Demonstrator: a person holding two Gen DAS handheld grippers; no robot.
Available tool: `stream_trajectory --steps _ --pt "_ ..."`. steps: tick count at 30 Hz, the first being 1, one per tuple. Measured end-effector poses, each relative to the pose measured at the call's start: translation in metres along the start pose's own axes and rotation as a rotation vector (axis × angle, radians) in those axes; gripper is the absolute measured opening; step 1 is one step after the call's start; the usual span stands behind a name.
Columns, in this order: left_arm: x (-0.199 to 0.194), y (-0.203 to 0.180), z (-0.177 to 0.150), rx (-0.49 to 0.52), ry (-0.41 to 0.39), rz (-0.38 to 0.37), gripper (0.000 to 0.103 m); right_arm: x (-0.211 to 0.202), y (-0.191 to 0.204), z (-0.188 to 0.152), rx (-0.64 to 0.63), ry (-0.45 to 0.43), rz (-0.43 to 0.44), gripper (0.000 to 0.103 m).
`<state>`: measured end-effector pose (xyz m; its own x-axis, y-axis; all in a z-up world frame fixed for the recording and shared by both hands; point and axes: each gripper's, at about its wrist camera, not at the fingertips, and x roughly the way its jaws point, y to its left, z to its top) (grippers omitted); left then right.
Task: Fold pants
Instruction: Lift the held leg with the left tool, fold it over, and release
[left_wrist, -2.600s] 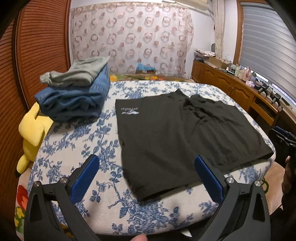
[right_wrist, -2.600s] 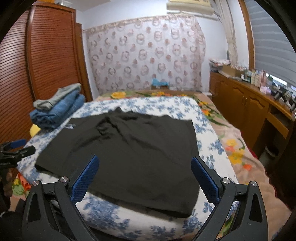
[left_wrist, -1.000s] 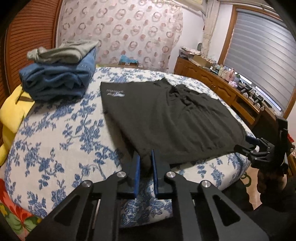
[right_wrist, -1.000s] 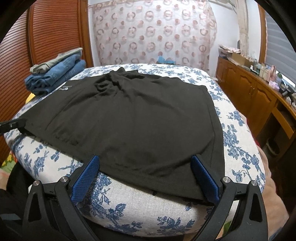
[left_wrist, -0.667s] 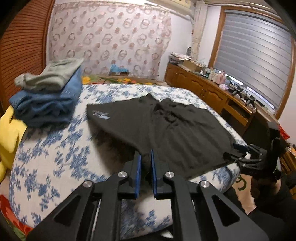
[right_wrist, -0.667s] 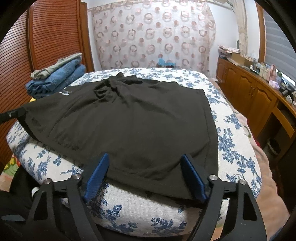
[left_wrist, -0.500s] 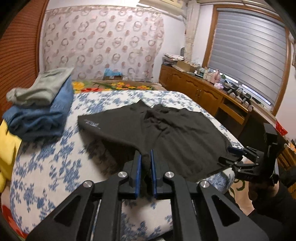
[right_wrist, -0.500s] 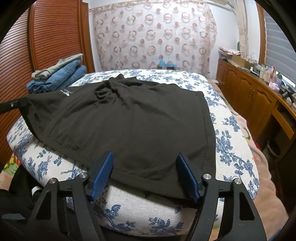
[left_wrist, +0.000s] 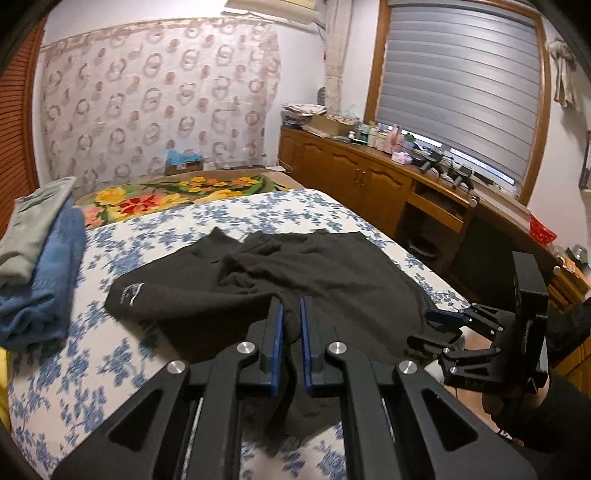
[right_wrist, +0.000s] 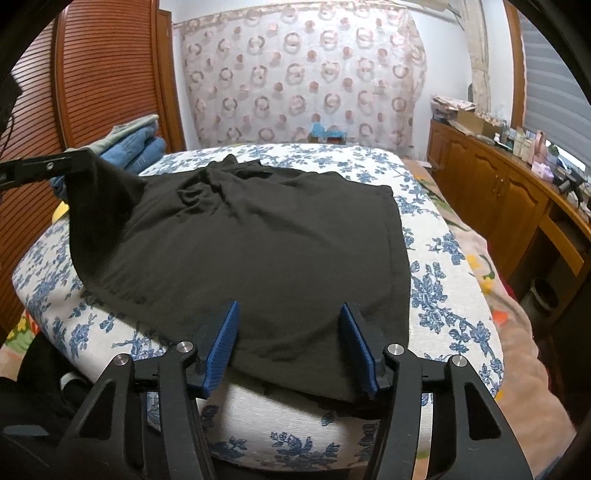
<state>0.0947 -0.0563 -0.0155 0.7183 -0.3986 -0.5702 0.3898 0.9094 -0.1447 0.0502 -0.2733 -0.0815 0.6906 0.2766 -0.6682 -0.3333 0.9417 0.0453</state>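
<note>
Left tongs (left_wrist: 291, 317) pinching black pants (right_wrist: 266, 236) corner, lifting it off bed (right_wrist: 443, 258) | right tongs (right_wrist: 290, 347) half-spread, closing around near hem, we are seeing no pinch yet

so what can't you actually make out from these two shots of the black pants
- Pinched corner of the black pants: in the left wrist view, the shut left gripper covers it.
- Near hem: in the right wrist view, it drops over the bed edge behind the right gripper, whose jaws have just been closing; contact is unclear.
- White logo: too small to read.
- Folded jeans: cut off by the left wrist view's left edge.
</note>
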Motion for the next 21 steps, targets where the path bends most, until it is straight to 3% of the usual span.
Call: stream_trajectory --steps 14,18,21 --pt "0.023 -0.057 0.036 0.088 0.004 -0.093 0.005 -0.008 -0.015 -0.003 0.021 -0.02 -0.007 0.049" --pt "0.026 -0.061 0.035 0.1 -0.007 -0.053 0.006 -0.011 -0.02 -0.003 0.028 -0.027 -0.012 0.048" --pt "0.032 -0.055 0.032 0.105 0.017 -0.026 0.012 -0.013 -0.023 -0.004 0.032 -0.027 -0.015 0.048"
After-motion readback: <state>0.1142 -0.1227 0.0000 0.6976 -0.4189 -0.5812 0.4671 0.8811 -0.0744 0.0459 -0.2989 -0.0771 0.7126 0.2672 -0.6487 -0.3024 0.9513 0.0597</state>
